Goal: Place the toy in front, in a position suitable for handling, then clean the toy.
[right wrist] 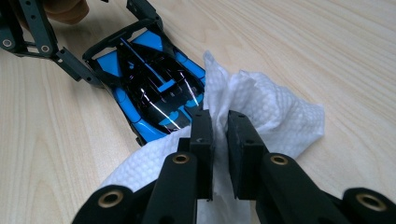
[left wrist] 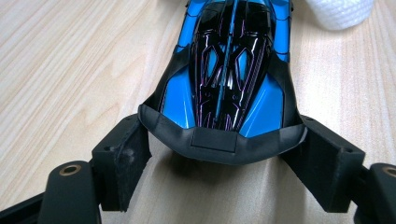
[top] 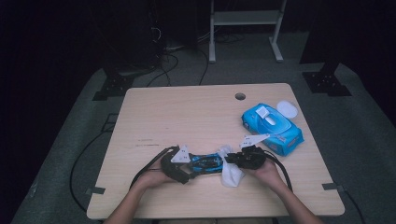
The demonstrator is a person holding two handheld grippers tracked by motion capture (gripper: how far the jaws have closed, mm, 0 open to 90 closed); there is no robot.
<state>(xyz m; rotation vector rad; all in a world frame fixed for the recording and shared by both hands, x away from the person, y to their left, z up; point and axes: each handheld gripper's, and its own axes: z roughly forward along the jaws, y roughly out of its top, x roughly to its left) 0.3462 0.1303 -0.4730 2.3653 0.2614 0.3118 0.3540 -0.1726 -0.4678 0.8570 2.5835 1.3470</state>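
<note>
fingers (left wrist: 122, 158) of the left gripper (left wrist: 219, 154) clamp one end of the blue toy car (left wrist: 229, 70); the right gripper (right wrist: 219, 126) pinches a white wipe (right wrist: 271, 112).

high view alone shows the table (top: 187, 112) and blue wipe pack (top: 273, 127), well apart from the car near the front edge. left gripper view shows jaws spread wide on the car's sides. right gripper view shows jaws nearly closed on the wipe, which touches the car's other end.

Wooden table (top: 177, 112) bears toy car (top: 205, 163), wipe (top: 232, 176), wipes pack (top: 272, 129).
</note>
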